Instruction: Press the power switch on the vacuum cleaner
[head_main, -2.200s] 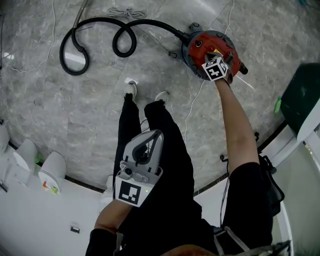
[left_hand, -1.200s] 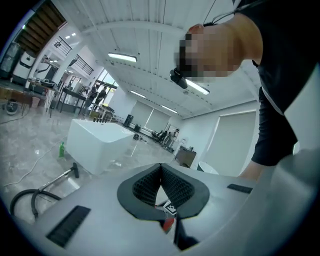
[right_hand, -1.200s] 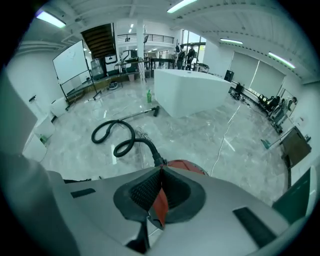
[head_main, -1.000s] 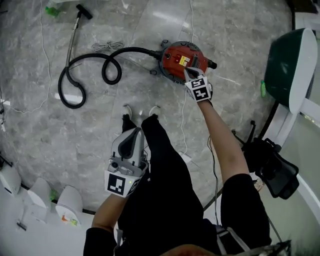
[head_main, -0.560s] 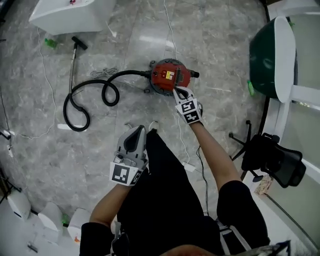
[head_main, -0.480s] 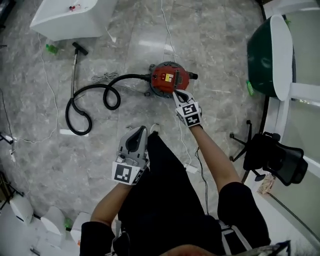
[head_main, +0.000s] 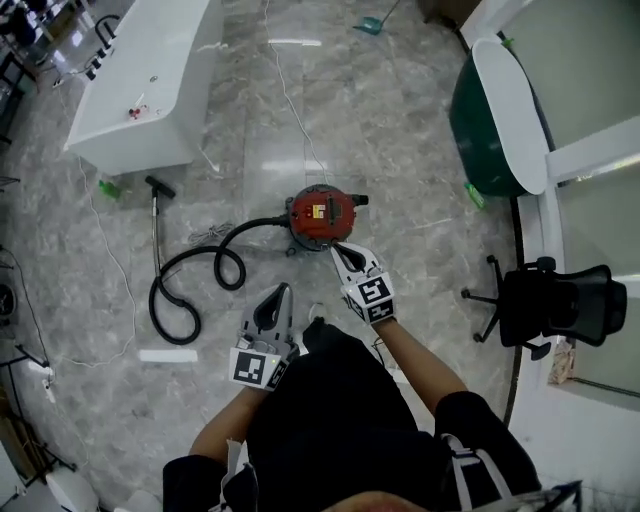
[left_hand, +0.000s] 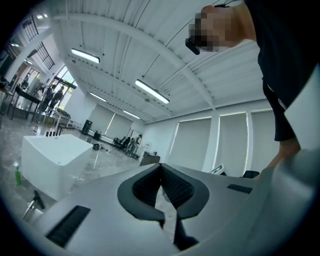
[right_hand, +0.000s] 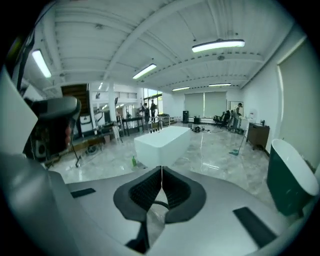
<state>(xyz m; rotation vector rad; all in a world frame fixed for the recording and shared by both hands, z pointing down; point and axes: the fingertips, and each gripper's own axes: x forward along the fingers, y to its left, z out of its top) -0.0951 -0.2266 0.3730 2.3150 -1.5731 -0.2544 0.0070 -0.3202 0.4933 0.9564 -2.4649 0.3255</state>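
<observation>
Left claw, right claw: closed, empty.

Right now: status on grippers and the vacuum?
Left gripper shut, empty. Right gripper shut, empty, off the vacuum cleaner. It sits on the floor, hose coiled beside it. Nothing in the way.

Bright, even light falls from ceiling strip lights; one glares off the polished floor at the top of the head view. Both gripper views bulge, corners black, and the right gripper looms soft close up.
</observation>
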